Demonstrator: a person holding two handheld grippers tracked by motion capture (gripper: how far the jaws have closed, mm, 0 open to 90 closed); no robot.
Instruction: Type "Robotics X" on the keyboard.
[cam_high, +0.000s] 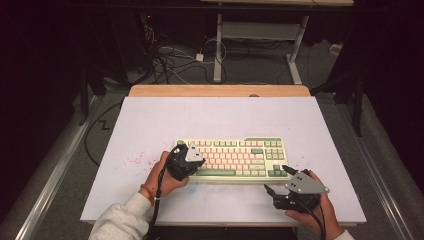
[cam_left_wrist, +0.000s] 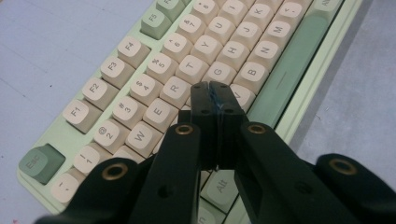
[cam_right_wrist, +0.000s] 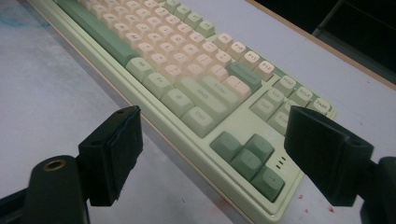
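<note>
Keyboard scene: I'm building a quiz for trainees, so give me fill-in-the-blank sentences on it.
1. The left gripper has its jaws ____ over the letter keys.
2. The right gripper has its jaws ____.
3. The keyboard lies on a ____ table.
4. The spacebar is coloured ____.
Missing words: shut; open; white; green.

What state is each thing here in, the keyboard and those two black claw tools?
Keyboard: flat on the table, keys up.
Left gripper: shut, empty, tips over the keys near the letter V.
Right gripper: open, empty, off the keyboard's right front corner, near the arrow keys.
</note>
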